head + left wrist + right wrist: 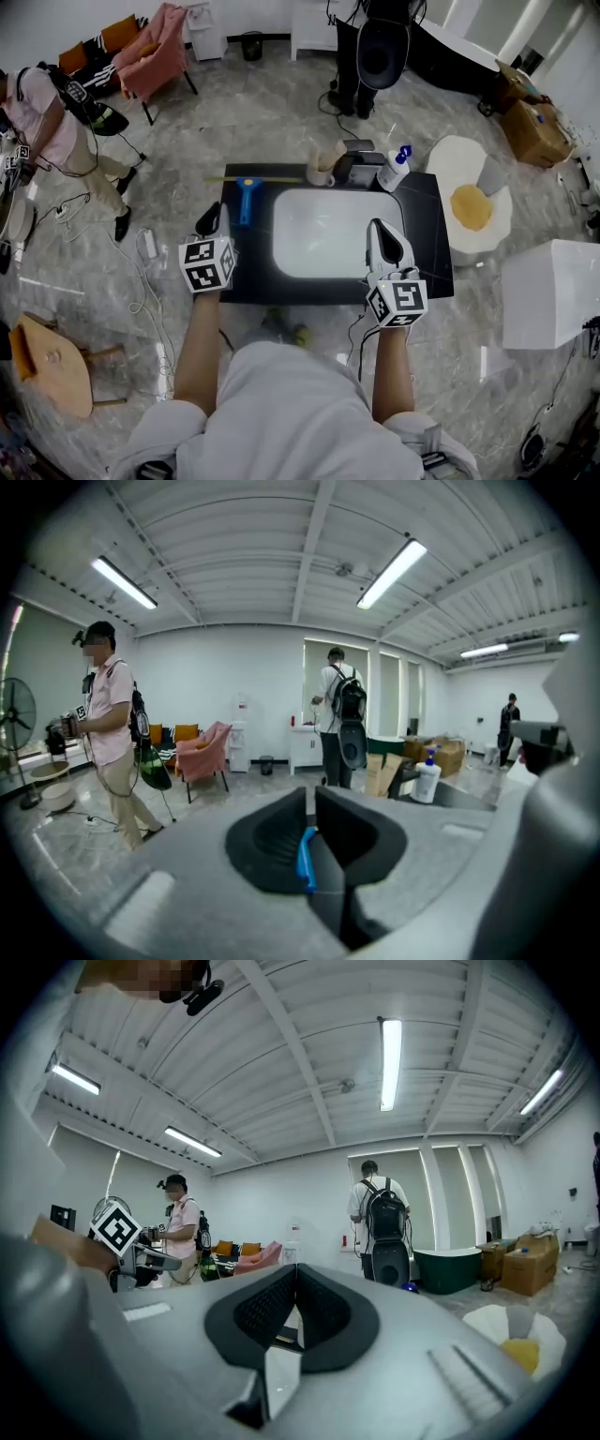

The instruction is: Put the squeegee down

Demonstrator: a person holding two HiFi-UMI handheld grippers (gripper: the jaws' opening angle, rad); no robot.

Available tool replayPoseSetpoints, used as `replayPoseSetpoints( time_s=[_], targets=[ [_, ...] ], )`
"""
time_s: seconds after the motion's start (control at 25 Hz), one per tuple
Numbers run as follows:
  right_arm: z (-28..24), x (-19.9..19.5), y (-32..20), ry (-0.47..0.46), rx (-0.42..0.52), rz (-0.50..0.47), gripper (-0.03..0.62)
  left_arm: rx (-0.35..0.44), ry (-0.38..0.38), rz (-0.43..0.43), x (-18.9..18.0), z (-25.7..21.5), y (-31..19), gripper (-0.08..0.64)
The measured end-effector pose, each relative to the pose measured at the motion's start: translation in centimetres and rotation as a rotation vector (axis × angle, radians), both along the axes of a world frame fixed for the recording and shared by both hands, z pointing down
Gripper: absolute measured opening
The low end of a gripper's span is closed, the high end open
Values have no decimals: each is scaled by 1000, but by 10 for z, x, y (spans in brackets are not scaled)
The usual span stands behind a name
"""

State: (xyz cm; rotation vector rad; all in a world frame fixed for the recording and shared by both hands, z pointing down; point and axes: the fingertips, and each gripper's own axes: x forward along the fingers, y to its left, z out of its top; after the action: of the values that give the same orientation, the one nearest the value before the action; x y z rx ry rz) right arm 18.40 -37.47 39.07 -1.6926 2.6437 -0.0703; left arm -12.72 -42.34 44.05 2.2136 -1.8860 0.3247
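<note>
Head view: the squeegee (246, 197) is seen lying on the black table (427, 234) near its back-left corner, with the blue handle toward the person and the yellow blade along the far edge. The left gripper (211, 223) is held just short of it, and the right gripper (382, 242) at the white panel's (323, 230) right edge. Print on the bottle (396, 169) is too small to read.

Left gripper view: the jaws are drawn to a narrow slit and nothing is gripped. A blue strip, probably the squeegee's handle, is glimpsed below it.

Right gripper view: the jaws are closed together, empty.
</note>
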Motion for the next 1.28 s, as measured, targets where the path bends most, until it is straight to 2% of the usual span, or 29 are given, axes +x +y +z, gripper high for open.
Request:
replayPoseSetpoints(
  time_s=[0.2, 0.6, 1.28],
  targets=[
    [-2, 5, 12, 2, 4, -2, 3, 56, 0, 4, -1, -18, 23, 14],
    [-9, 2, 25, -2, 23, -19, 3, 121, -17, 12, -6, -42, 61, 0],
    [-8, -4, 31, 31, 20, -22, 3, 154, -29, 43, -14, -47, 79, -2]
  ],
)
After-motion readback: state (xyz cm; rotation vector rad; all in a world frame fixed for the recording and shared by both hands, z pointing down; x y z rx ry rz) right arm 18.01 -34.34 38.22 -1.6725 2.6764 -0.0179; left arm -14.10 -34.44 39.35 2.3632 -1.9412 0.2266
